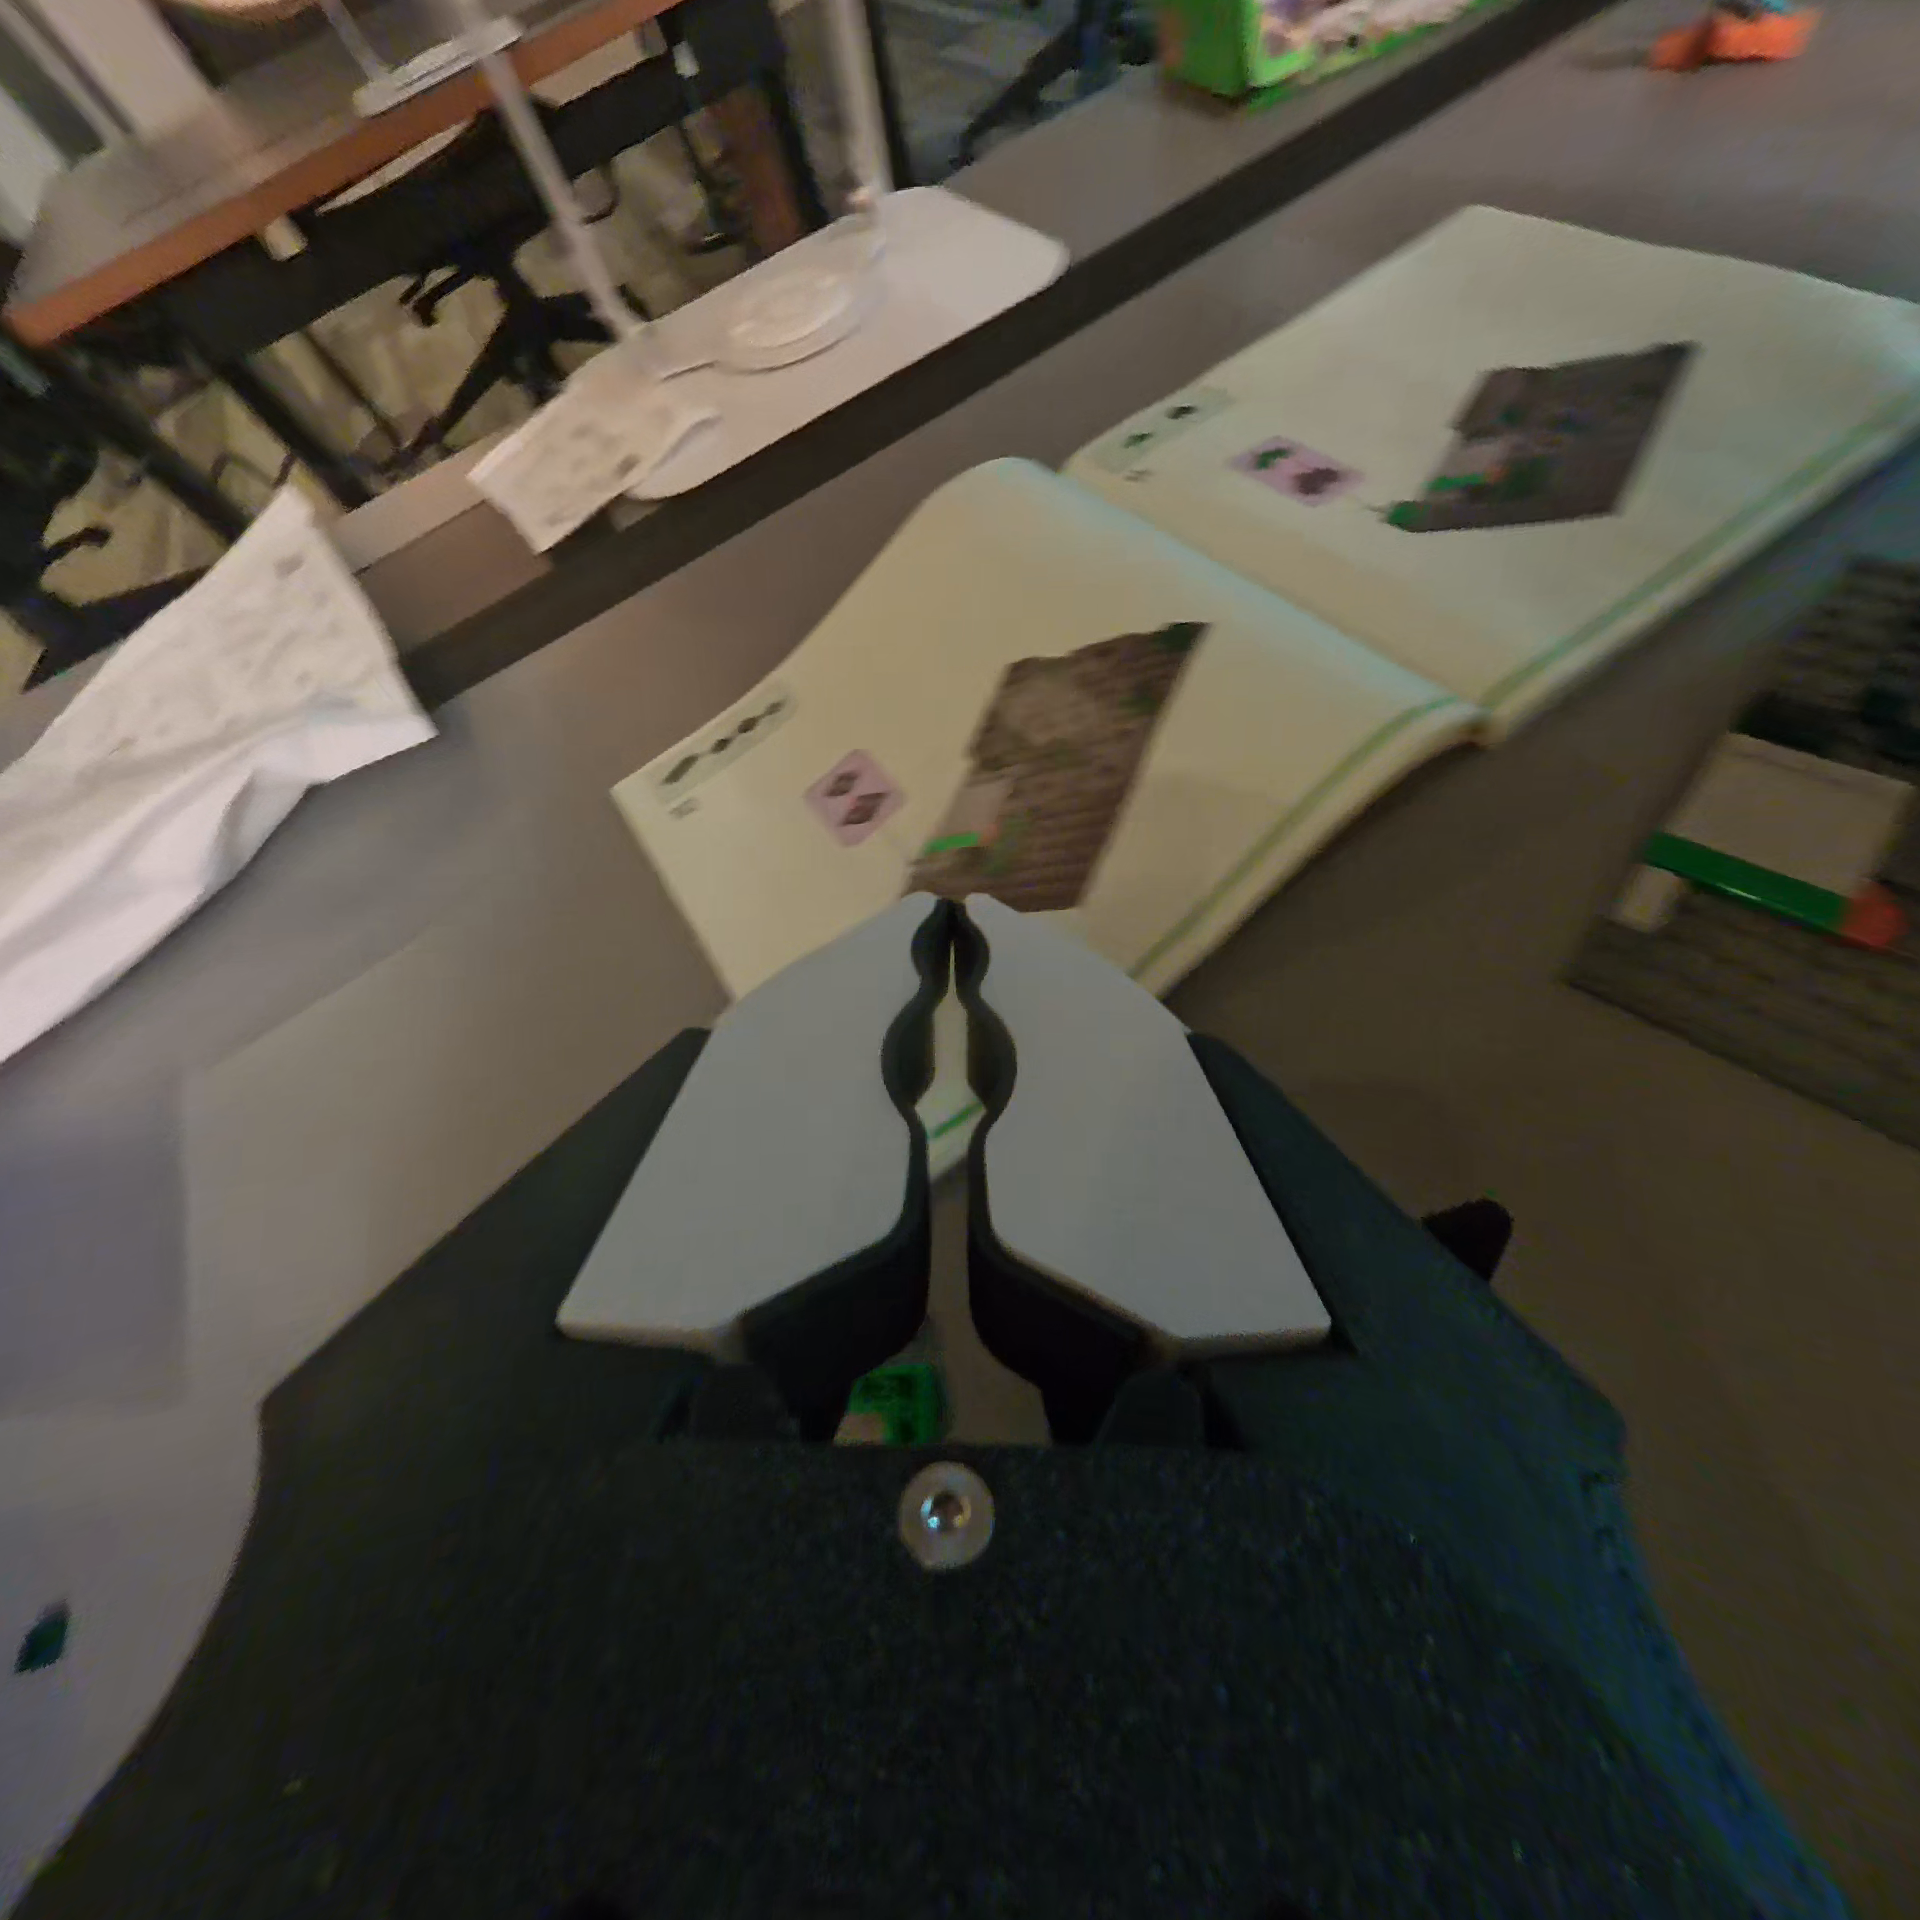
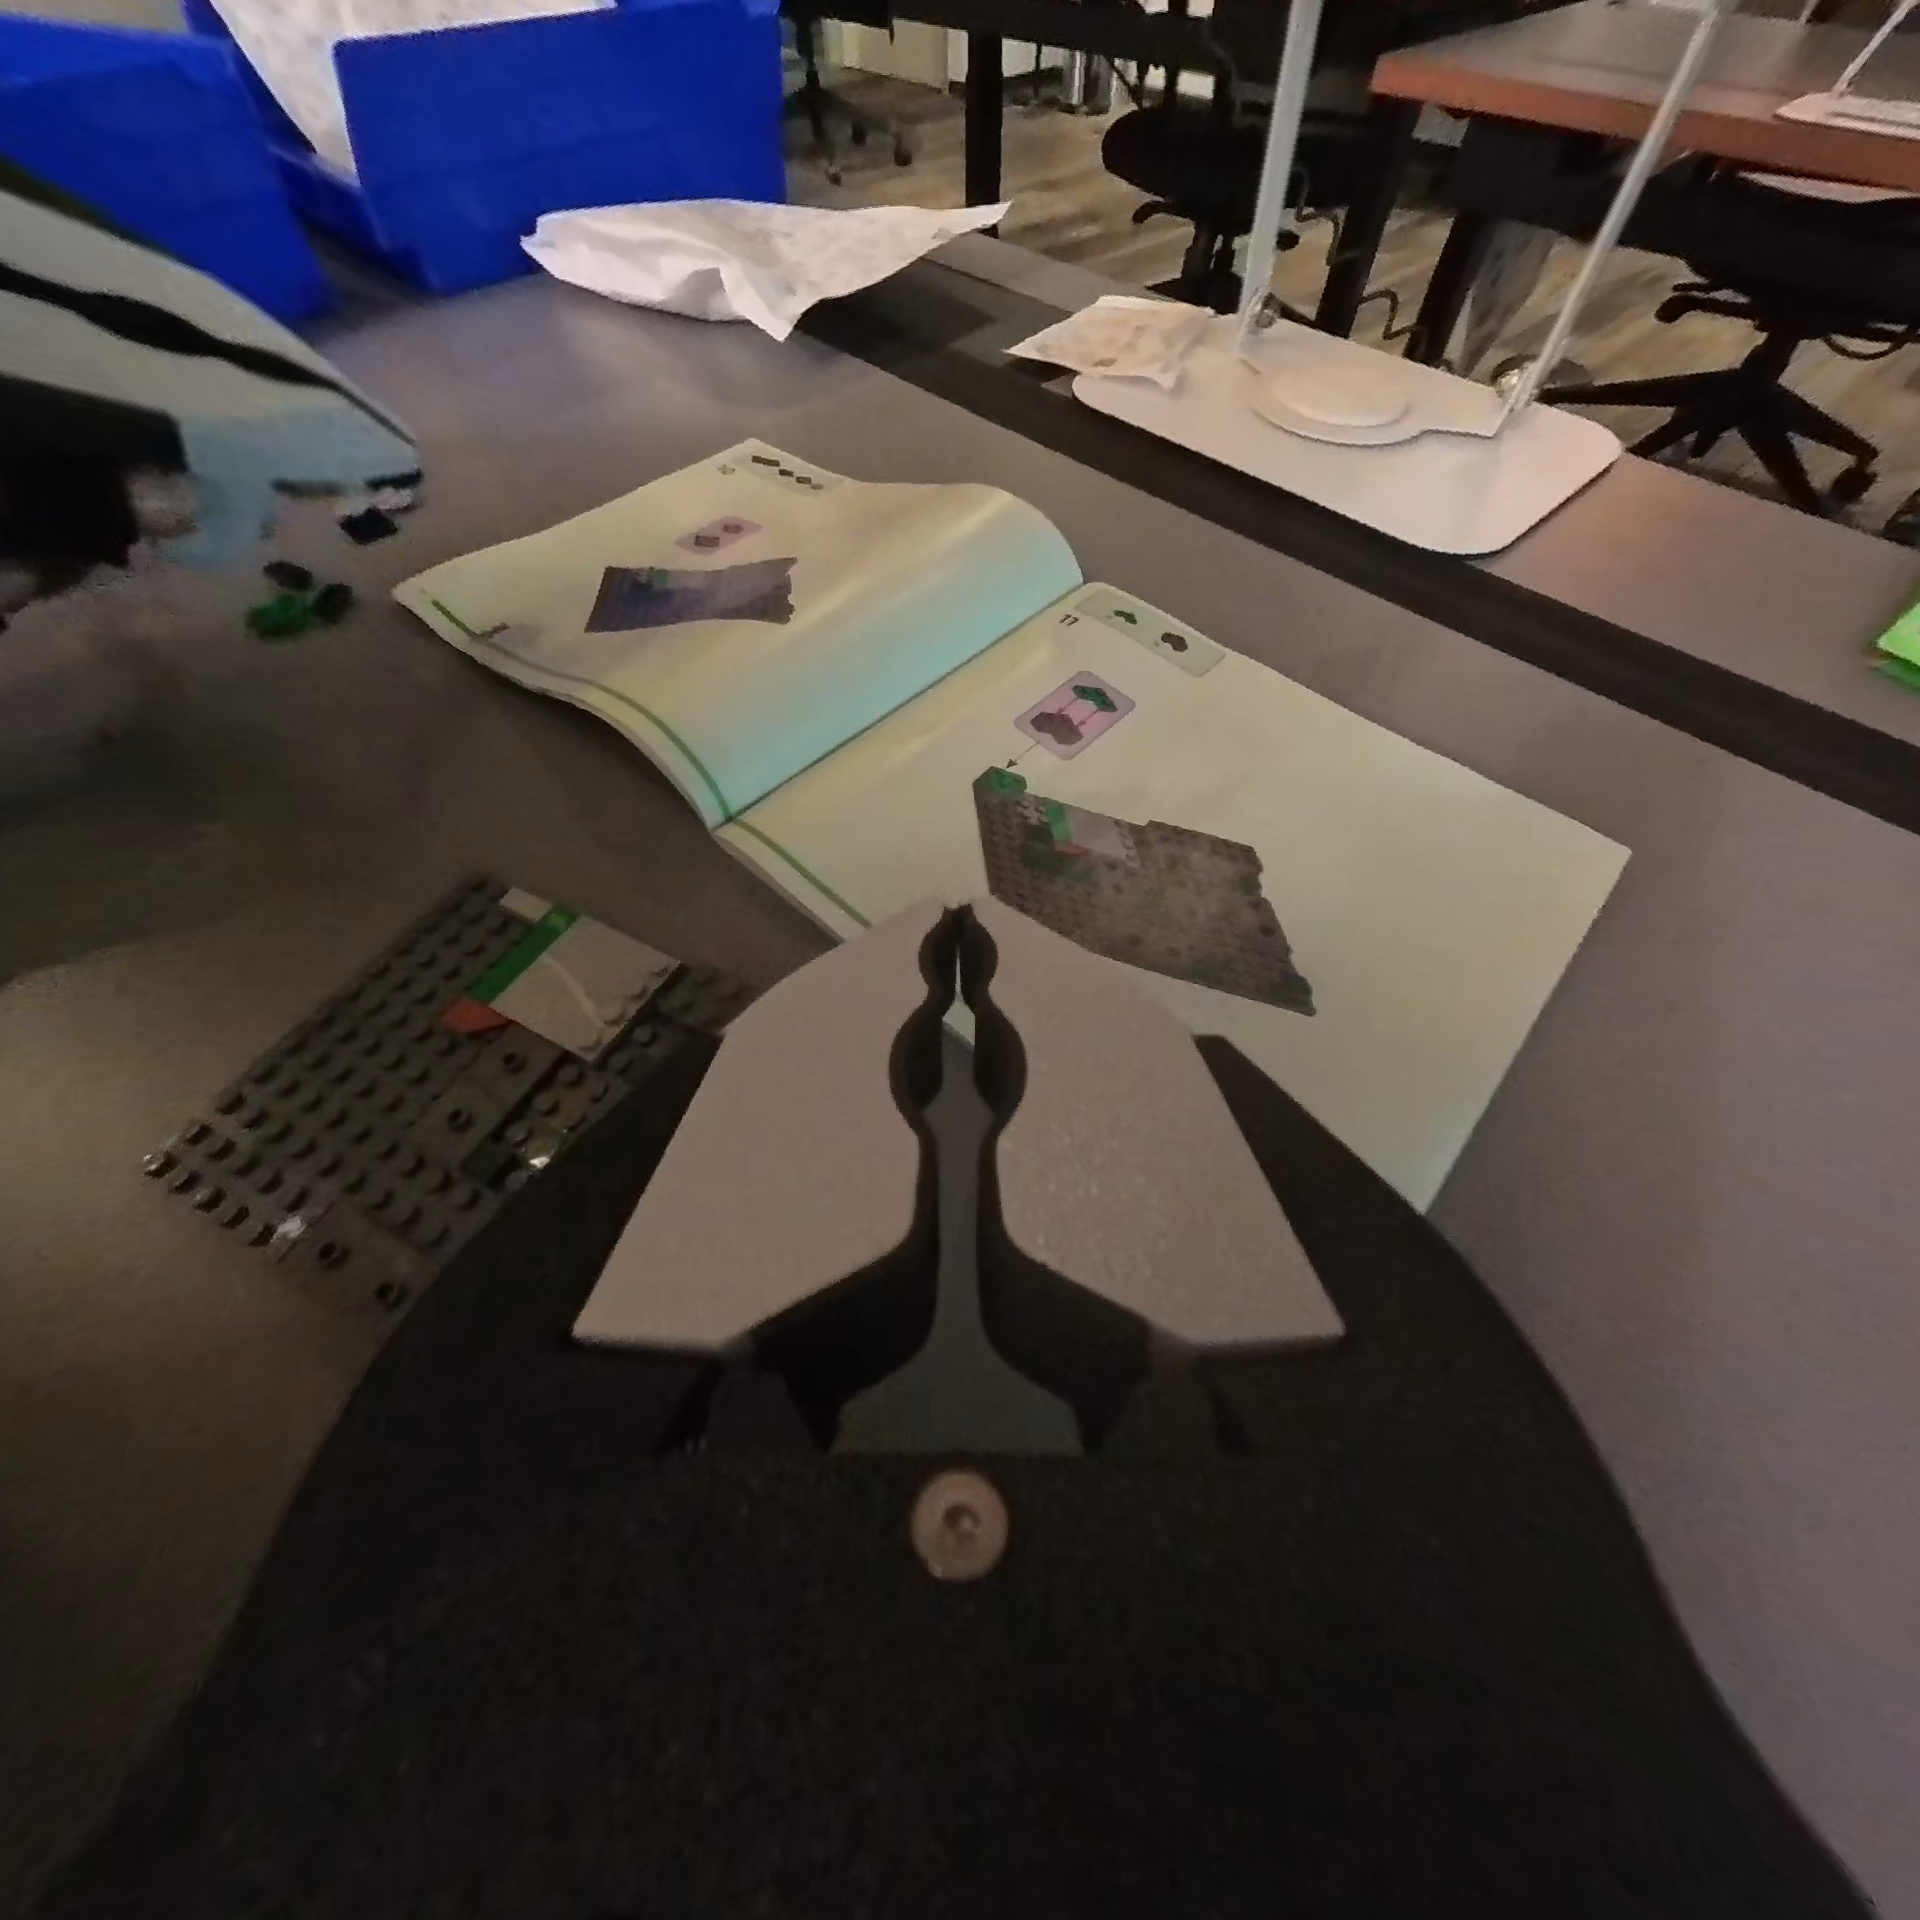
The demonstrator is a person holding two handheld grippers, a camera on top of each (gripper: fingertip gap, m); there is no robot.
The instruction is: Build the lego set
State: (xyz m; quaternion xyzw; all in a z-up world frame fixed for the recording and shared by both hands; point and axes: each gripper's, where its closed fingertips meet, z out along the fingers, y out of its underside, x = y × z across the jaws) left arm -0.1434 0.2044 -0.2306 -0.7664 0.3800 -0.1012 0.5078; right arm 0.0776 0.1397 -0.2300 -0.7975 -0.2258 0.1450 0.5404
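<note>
A dark grey studded baseplate (image 2: pixel 343 1122) lies on the grey table, with white, green and red-orange pieces (image 2: pixel 540 977) built at its far corner. It also shows in the left wrist view (image 1: pixel 1766 966) at the right edge. An open instruction booklet (image 2: pixel 935 665) lies flat beyond it and fills the middle of the left wrist view (image 1: pixel 1299 623). My left gripper (image 1: pixel 951 914) is shut, its tips over the booklet's near page. My right gripper (image 2: pixel 961 920) is shut and empty, over the booklet's right page, just right of the baseplate. The left gripper (image 2: pixel 156 364) shows blurred at far left.
Small loose green and dark pieces (image 2: pixel 301 603) lie left of the booklet. A green brick (image 1: pixel 894 1397) shows under my left gripper. Blue bins (image 2: pixel 468 135), crumpled white paper (image 2: pixel 748 249) and a white lamp base (image 2: pixel 1351 447) stand at the back. A green box (image 1: pixel 1226 42) sits far off.
</note>
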